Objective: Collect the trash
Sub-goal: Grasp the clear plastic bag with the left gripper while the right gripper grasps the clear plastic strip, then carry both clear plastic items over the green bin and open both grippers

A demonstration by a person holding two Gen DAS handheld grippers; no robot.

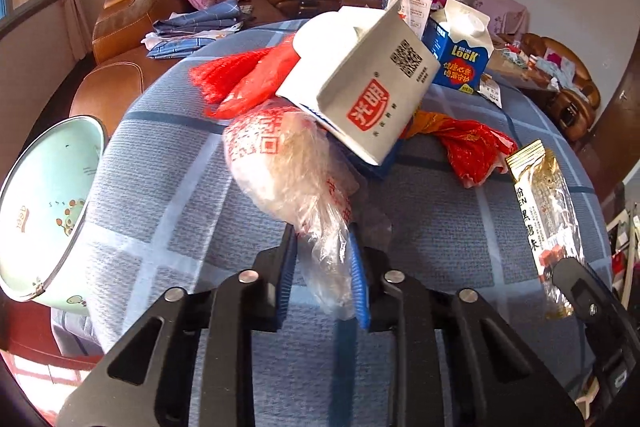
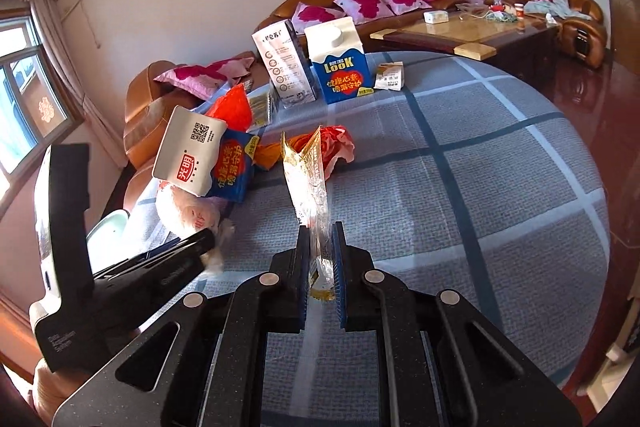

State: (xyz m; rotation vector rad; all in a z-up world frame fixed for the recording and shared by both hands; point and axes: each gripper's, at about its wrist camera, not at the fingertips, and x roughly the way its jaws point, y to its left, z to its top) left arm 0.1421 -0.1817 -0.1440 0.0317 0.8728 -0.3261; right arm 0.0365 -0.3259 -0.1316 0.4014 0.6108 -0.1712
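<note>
The scene was laid out on a round table covered with a blue checked cloth (image 2: 460, 155), and every place below is given from that table.

Near its near edge, the left gripper (image 1: 324, 251) was seen with its blue pads drawn in on the twisted tail of a clear plastic bag with red print (image 1: 280, 163); the film was bunched between the pads, and the bag's full body lay on the cloth just beyond them. A tipped white and blue milk carton (image 1: 360, 91) was propped on the far side of that bag, toward the table's middle. Beyond it a red net bag (image 1: 240, 75) lay on the cloth, and a crumpled red and orange wrapper (image 1: 468, 143) was found at the middle of the table.

The right gripper (image 2: 322, 251) was pressed together on the lower end of a gold and clear snack wrapper (image 2: 306, 179), which was held upright above the cloth's near half.

At the table's far edge an upright blue LOOK carton (image 2: 340, 67) and a tall white carton (image 2: 282, 63) were stood side by side, with a small paper packet (image 2: 390, 77) just beside them. A pale green bin (image 1: 44, 211) was seen off the table's left rim, tilted toward it.
</note>
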